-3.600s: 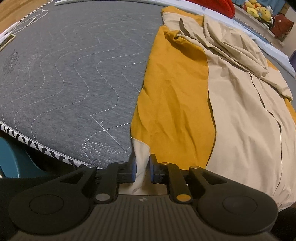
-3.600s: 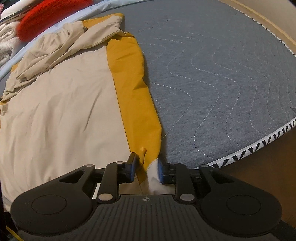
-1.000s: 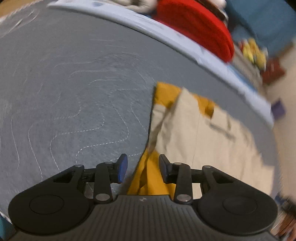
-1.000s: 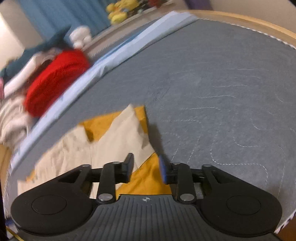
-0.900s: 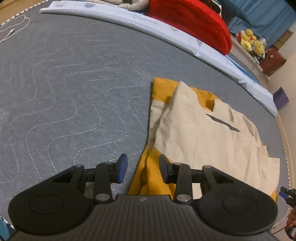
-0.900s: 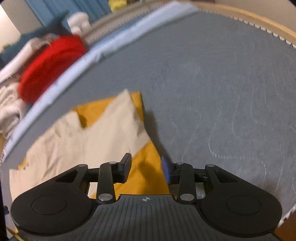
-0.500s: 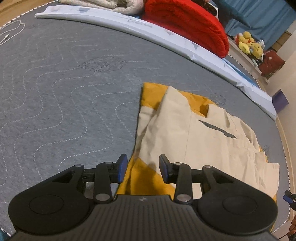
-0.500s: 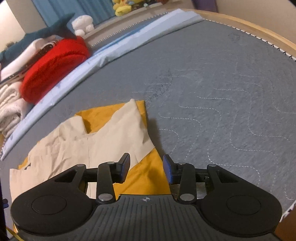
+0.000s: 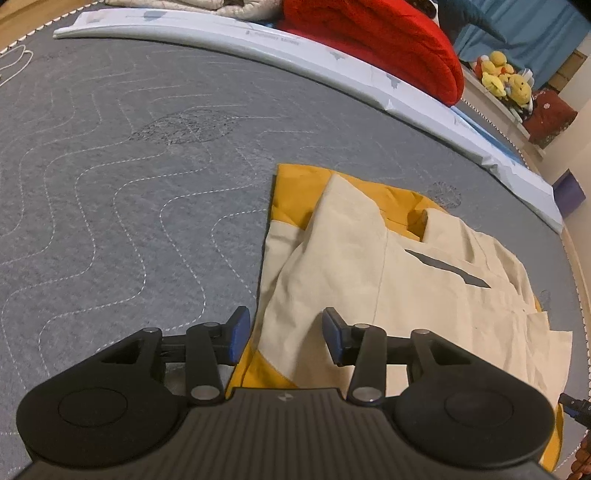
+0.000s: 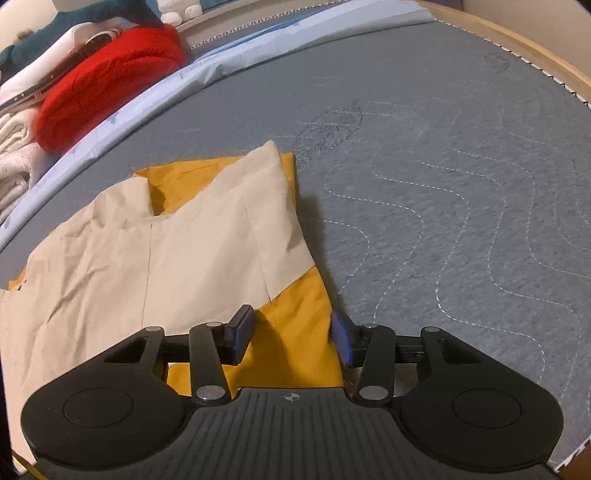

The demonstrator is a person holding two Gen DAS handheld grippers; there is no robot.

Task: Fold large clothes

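Garment [image 9: 388, 280] lies folded on grey quilted mat [image 9: 110, 192].

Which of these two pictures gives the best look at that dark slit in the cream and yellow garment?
The left wrist view. There the dark slit shows plainly as a long narrow gap in the cream layer of the garment, right of the left gripper. The right wrist view shows the same garment from its other edge, but no clear slit.

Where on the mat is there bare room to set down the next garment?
Bare mat lies left of the garment, up to the white roll. In the right wrist view, more bare mat runs right of the garment to the wooden rim. Crowded: behind the roll, the red bundle and towels.
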